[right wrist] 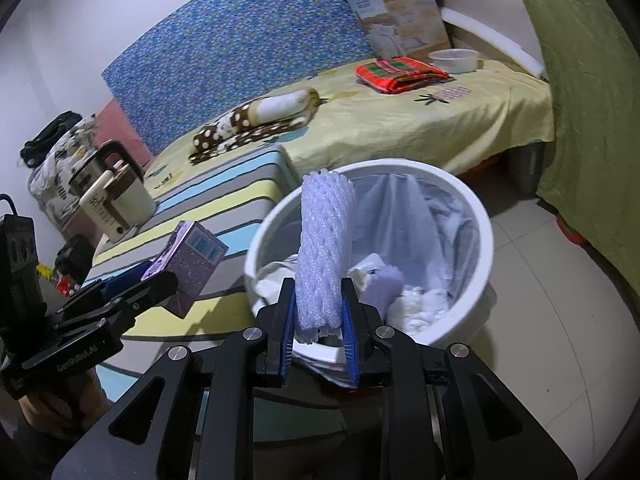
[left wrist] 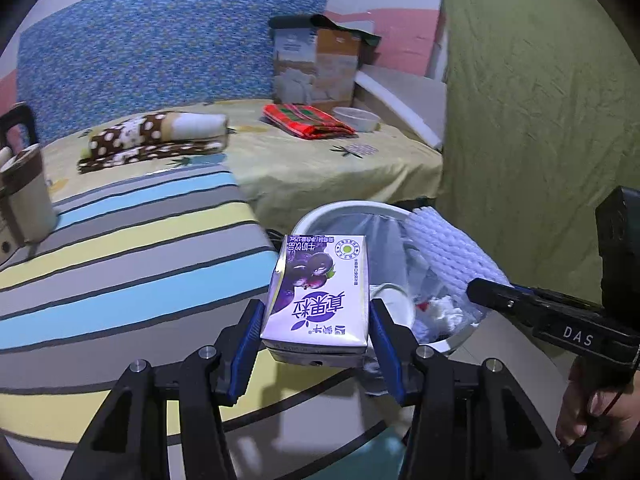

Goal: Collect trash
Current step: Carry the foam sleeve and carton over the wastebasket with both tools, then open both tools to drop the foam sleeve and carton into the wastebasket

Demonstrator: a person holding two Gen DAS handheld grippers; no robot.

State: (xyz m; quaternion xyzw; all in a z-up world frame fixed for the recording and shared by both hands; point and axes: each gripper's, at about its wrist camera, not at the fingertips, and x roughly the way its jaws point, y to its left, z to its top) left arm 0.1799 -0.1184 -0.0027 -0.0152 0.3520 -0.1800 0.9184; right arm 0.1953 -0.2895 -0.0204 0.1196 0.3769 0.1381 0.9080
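My left gripper point(left wrist: 316, 344) is shut on a purple and white drink carton point(left wrist: 318, 300), its blue pads pressing both sides. The carton hangs just left of the white trash bin point(left wrist: 340, 210), over the striped tabletop's edge. In the right wrist view the same carton point(right wrist: 192, 260) shows at the left, held by the left gripper point(right wrist: 160, 280). My right gripper point(right wrist: 318, 316) is shut on a white foam fruit net point(right wrist: 326, 248), which stands upright over the near rim of the bin point(right wrist: 476, 280). The bin has a clear liner and holds crumpled paper and wrappers.
A striped low table point(left wrist: 120, 248) carries a kettle point(left wrist: 22, 196). Behind lies a bed with a yellow sheet point(left wrist: 320, 168), a dotted blanket point(left wrist: 156, 140), a red checked cloth point(left wrist: 308, 120), a white bowl point(left wrist: 356, 118) and a cardboard box point(left wrist: 316, 66). A green curtain point(left wrist: 540, 120) hangs right.
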